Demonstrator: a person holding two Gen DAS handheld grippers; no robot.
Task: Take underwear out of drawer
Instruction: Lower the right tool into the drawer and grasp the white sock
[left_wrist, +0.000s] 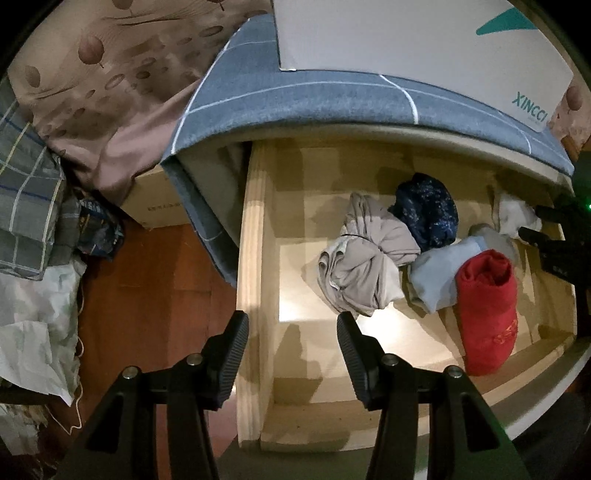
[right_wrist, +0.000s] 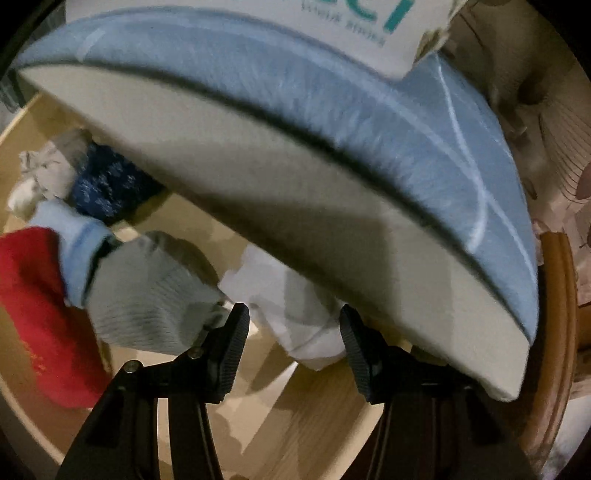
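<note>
Left wrist view, one open drawer, five bundled underwear

- Location: home bedroom.
- Evidence: mattress in blue checked sheet over open wooden drawer of clothes; patterned quilt; wood floor.

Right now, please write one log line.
drawer open | left gripper open, empty | right gripper open at white garment
</note>
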